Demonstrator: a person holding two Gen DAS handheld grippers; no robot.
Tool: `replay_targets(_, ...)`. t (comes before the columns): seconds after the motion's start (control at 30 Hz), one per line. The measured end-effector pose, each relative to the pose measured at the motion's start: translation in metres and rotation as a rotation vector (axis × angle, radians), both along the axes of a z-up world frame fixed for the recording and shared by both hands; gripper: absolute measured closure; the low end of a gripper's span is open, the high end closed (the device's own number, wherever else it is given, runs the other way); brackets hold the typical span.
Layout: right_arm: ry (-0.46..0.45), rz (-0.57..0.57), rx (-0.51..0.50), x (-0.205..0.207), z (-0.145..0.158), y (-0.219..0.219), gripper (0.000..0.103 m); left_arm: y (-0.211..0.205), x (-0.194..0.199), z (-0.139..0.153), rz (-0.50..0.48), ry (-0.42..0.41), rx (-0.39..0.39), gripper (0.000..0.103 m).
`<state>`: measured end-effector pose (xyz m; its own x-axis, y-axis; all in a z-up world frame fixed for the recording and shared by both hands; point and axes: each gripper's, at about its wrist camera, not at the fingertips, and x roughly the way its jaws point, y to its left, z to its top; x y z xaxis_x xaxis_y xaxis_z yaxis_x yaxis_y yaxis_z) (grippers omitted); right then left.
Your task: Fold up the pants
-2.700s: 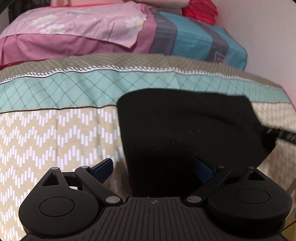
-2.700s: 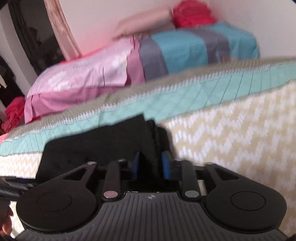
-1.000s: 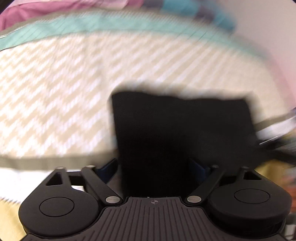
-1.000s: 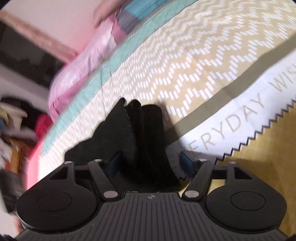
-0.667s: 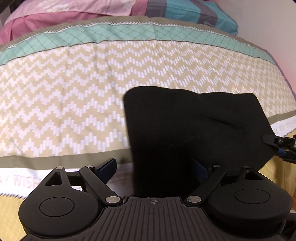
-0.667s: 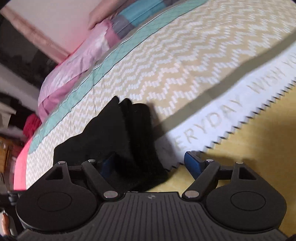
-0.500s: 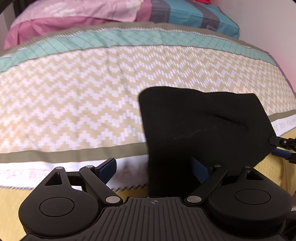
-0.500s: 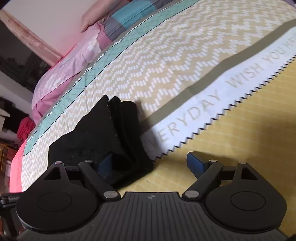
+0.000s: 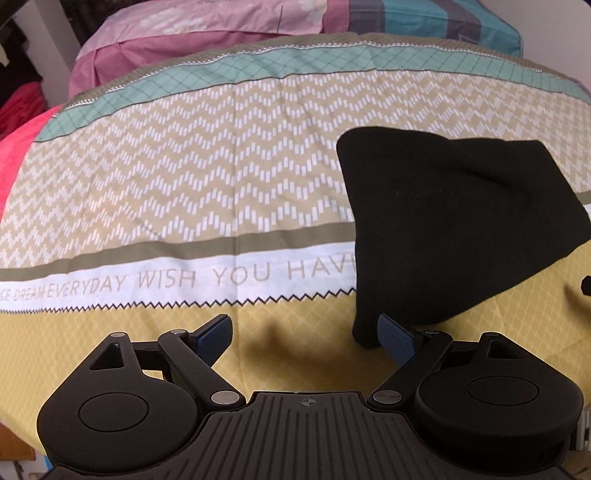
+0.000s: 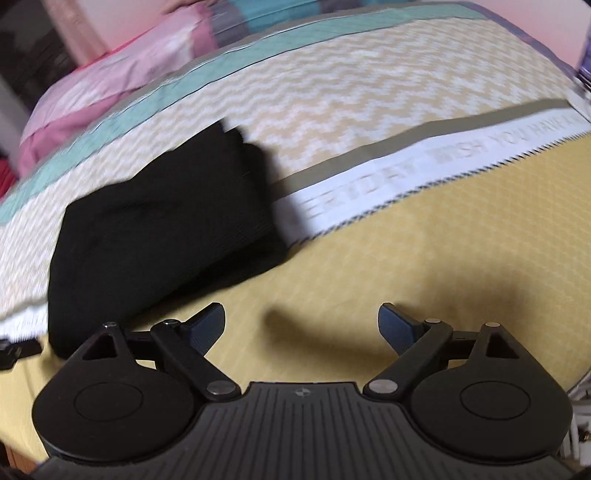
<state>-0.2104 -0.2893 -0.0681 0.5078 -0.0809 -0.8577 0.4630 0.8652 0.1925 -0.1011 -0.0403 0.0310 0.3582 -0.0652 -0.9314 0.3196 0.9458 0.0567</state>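
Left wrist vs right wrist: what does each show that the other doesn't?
Left only: the print "EVERYDAY WISH YOU HAV" on the bedspread reads sharp, red cloth at far left, and the left tool open. Right only: the layered right edge of the pants, and the right tool open. Both: folded black pants lying free on the bedspread, pillows behind.

Folded pants [image 9: 454, 229] block right; bedspread [image 9: 184, 206] leftward open.

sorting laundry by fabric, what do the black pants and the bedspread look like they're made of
Black pants: seemingly a soft, matte knit, perhaps fleece or jersey; no sheen, and faint ribbing in the right wrist view.
Bedspread: apparently thin, smooth printed cotton or a blend; crisp zigzag print, lettering and fine creases. Exact fibres cannot be told.
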Motion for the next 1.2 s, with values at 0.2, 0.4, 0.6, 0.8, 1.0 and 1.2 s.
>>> replay_targets(0.2, -0.001, 0.078, -0.08, -0.006, 0.007, 0.026, 0.01, -0.009, -0.012, 0.003, -0.007, -0.017, 0.037, 0.0)
replay_targets(0.4, -0.004, 0.087, -0.085, -0.011, 0.008, 0.03, 0.009, -0.014, -0.017, 0.004, -0.023, -0.019, 0.043, 0.0)
replay_targets(0.6, -0.002, 0.089, -0.071, -0.013, 0.008, 0.036, 0.009, -0.016, -0.017, 0.002, -0.034, -0.016, 0.047, 0.0)
replay_targets(0.8, -0.007, 0.116, -0.094, -0.008, 0.011, 0.045, 0.007, -0.016, -0.015, 0.0, -0.036, -0.012, 0.047, 0.0)
replay_targets(1.0, -0.002, 0.135, -0.092, -0.002, 0.011, 0.05, 0.007, -0.014, -0.014, -0.001, -0.034, -0.005, 0.045, 0.0)
replay_targets(1.2, -0.003, 0.155, -0.097, 0.001, 0.013, 0.056, 0.006, -0.013, -0.011, -0.003, -0.029, 0.006, 0.039, 0.0)
